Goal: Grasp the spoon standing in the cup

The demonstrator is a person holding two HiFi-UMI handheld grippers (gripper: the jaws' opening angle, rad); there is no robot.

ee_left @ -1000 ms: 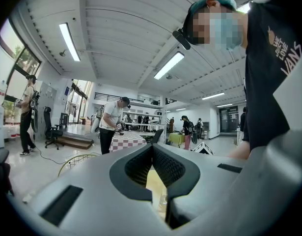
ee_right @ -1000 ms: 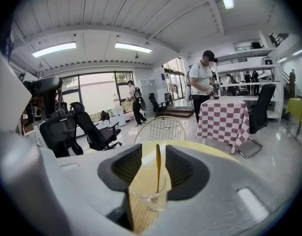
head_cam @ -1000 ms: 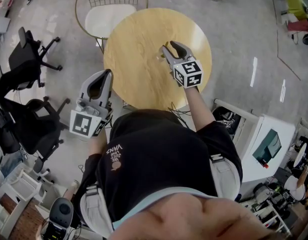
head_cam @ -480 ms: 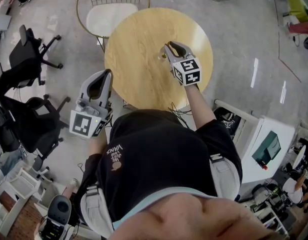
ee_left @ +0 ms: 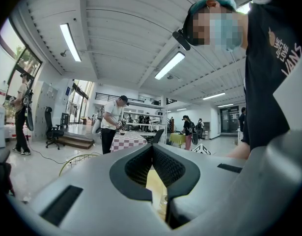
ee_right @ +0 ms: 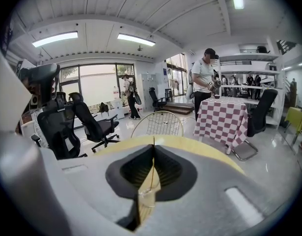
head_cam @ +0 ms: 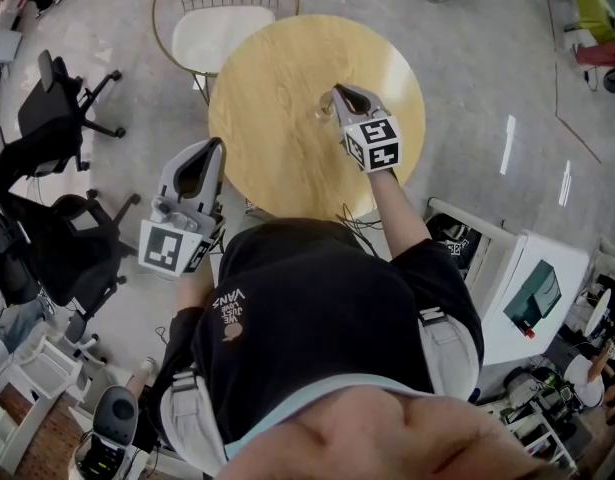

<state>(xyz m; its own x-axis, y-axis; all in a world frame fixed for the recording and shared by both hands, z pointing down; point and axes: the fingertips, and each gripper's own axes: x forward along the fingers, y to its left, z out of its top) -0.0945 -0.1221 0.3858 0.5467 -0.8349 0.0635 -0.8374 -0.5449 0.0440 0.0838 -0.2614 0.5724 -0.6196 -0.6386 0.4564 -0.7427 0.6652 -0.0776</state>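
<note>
On the round wooden table [head_cam: 277,88] stands a small clear cup [head_cam: 323,112] with a thin spoon upright in it. My right gripper [head_cam: 338,94] hangs over the cup with its jaws closed together. In the right gripper view the spoon handle [ee_right: 153,157] is pinched between the pads of the right gripper [ee_right: 153,149], its tip poking out above them, and the cup [ee_right: 147,196] shows below through the gap. My left gripper [head_cam: 218,145] is held off the table's near left edge, shut with nothing in it; in its own view the left gripper [ee_left: 151,148] has its tips touching.
A wire chair [head_cam: 222,23] with a white seat stands at the table's far side. Black office chairs [head_cam: 47,108] are on the floor to the left. A white cabinet [head_cam: 517,278] and clutter stand at the right. People stand in the far room in both gripper views.
The right gripper's jaws have gone from wide apart to closed on the spoon over the cup. The left gripper has stayed where it was.
</note>
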